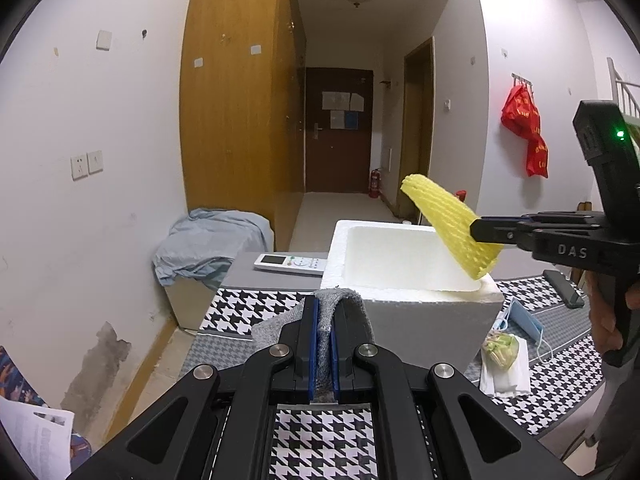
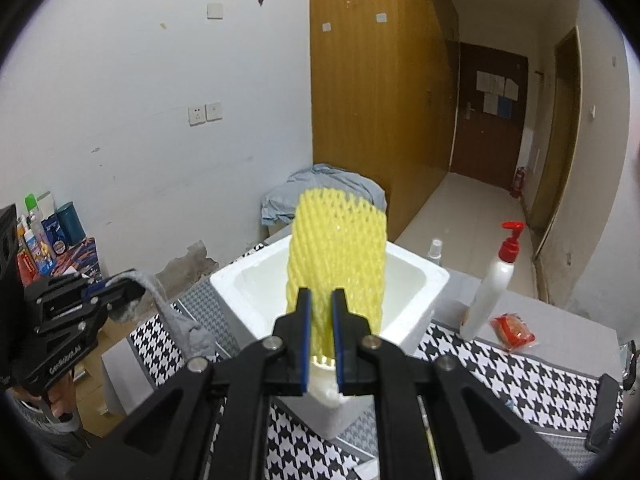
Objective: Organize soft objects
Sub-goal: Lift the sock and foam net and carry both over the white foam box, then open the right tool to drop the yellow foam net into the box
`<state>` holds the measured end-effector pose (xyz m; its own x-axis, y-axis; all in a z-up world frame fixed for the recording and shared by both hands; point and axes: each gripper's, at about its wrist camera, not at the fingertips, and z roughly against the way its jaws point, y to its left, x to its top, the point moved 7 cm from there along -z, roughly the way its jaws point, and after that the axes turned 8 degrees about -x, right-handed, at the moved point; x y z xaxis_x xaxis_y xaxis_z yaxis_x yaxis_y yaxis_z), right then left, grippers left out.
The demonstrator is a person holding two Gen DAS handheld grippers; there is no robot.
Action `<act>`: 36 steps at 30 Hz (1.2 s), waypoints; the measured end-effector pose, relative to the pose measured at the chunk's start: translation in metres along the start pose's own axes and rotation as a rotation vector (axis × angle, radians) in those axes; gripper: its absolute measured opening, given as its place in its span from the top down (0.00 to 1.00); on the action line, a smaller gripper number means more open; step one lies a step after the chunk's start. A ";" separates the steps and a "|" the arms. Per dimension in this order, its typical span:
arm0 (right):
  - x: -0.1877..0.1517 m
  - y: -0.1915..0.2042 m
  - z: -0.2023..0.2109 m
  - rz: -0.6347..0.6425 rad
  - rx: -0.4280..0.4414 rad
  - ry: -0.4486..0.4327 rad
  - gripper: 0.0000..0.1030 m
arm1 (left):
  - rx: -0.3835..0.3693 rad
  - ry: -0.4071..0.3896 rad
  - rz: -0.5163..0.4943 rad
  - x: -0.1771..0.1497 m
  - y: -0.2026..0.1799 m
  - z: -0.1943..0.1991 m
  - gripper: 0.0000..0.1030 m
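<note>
Foam netting (image 2: pixel 336 264) is pinched by the right gripper (image 2: pixel 320 320) above the polystyrene box (image 2: pixel 248 292), seemingly for dropping in, while a grey sock (image 1: pixel 352 312) is clamped by the left gripper (image 1: pixel 325 332).

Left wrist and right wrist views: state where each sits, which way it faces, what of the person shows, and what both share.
Left wrist: on the left hand-held gripper, shut on a grey sock; faces the foam box and the corridor; the person's hand shows at right.
Right wrist: on the right hand-held gripper, shut on a yellow foam net; faces box and wall; a hand shows lower left.
Shared: box, sock, net, wardrobe.
</note>
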<state>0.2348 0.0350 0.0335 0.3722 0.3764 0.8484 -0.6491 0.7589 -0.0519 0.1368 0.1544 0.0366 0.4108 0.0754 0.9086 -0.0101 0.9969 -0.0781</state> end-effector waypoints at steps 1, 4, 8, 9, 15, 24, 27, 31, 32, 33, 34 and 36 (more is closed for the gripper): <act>0.000 0.000 -0.003 0.002 -0.004 0.003 0.88 | -0.001 0.000 -0.001 0.000 0.000 0.000 0.95; 0.001 -0.001 -0.012 0.001 -0.013 0.014 0.88 | -0.004 0.001 -0.003 -0.001 0.002 -0.002 0.95; 0.001 -0.002 -0.025 -0.014 -0.009 0.042 0.88 | -0.008 0.007 0.001 -0.002 0.005 -0.006 0.95; 0.000 -0.002 -0.029 -0.015 -0.003 0.051 0.88 | -0.008 0.008 0.002 -0.003 0.006 -0.006 0.95; 0.000 -0.002 -0.038 -0.030 -0.006 0.058 0.85 | 0.004 0.013 0.007 0.000 0.012 -0.009 0.95; 0.001 -0.001 -0.023 -0.020 -0.014 -0.014 0.18 | 0.009 0.015 0.021 0.001 0.015 -0.006 0.95; -0.002 0.000 -0.020 -0.019 -0.006 -0.020 0.18 | 0.011 0.015 0.025 0.002 0.016 -0.006 0.95; -0.003 -0.002 -0.014 -0.017 -0.007 -0.030 0.18 | 0.011 0.015 0.022 0.005 0.014 -0.006 0.95; -0.004 -0.003 -0.012 -0.020 -0.009 -0.033 0.18 | 0.012 0.013 0.022 0.007 0.014 -0.005 0.95; -0.005 -0.006 -0.010 -0.022 -0.009 -0.036 0.18 | 0.013 0.011 0.021 0.008 0.014 -0.004 0.95; -0.005 -0.008 -0.008 -0.024 -0.008 -0.039 0.18 | 0.016 0.009 0.022 0.010 0.013 -0.004 0.95; -0.007 -0.010 -0.005 -0.025 -0.005 -0.041 0.18 | 0.007 0.006 0.025 0.014 0.011 -0.002 0.95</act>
<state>0.2419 0.0272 0.0253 0.3603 0.3354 0.8705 -0.6365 0.7706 -0.0334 0.1443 0.1667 0.0475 0.4159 0.0998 0.9039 -0.0267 0.9949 -0.0976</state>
